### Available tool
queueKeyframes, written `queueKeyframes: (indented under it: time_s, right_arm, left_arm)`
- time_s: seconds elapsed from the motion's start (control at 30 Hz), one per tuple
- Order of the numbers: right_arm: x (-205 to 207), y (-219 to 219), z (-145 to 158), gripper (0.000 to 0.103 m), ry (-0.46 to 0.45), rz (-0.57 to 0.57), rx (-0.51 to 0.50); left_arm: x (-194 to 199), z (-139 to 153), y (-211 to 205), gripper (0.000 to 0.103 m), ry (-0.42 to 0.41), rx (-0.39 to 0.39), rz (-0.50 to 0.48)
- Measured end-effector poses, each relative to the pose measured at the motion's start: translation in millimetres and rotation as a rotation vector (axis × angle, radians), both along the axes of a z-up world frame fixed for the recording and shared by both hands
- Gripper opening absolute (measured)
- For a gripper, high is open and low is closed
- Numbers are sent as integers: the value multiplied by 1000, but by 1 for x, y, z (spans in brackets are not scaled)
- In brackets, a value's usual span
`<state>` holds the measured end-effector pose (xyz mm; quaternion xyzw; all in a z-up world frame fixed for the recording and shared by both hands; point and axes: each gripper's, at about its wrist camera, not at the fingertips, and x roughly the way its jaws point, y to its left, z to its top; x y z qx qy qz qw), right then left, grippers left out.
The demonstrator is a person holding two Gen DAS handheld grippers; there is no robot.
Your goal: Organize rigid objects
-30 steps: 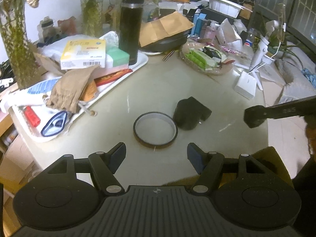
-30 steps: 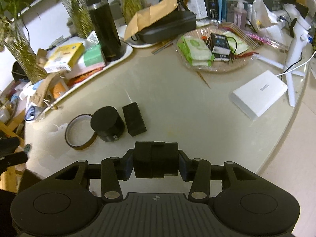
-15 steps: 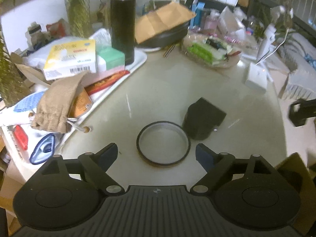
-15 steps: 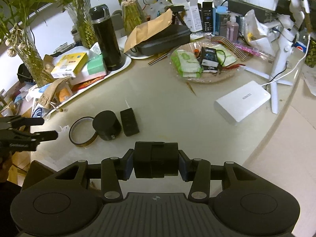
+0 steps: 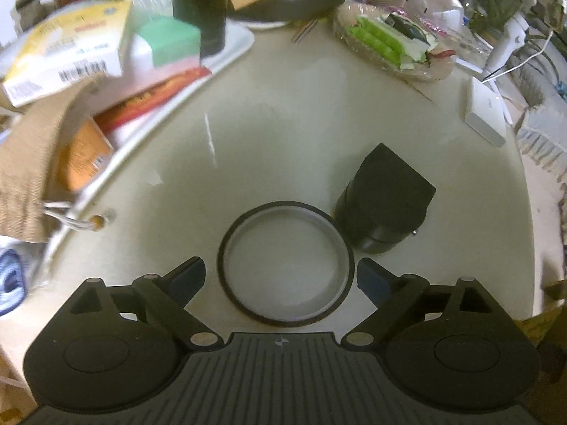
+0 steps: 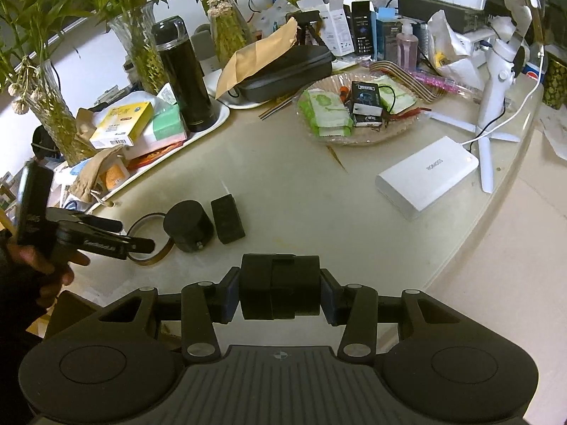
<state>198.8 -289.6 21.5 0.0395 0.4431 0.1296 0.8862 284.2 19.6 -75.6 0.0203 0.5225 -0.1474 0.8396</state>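
Tape ring btwn left claw fingers, prob. untouched

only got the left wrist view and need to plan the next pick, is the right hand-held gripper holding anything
Observer: Yes, the right hand-held gripper is shut on a black block.
Operator: whats behind the black cylinder, i cant see past it
Observer: A black box lies on the table just beside the cylinder.
Operator: is my gripper down at the tape ring
Observer: The left hand-held gripper sits open over the tape ring; contact can't be judged.
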Motion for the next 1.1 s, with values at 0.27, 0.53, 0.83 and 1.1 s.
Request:
queueKeyframes:
  time_s: [0.27, 0.53, 0.83, 1.1]
  right_arm:
    - [1, -3, -1, 48, 5, -6, 29]
    - [1, -1, -1, 48, 6, -2, 26]
    - [0, 0, -1, 48, 4, 4, 10]
    - [0, 2, -2, 48, 3, 11, -2]
  left_arm:
    - [12, -4, -7, 97, 69, 18, 15]
    - [21, -5, -22, 98, 116, 87, 45]
    - [21, -9, -34, 92, 108, 168, 99]
    - [13, -4, -23, 92, 100, 118, 142]
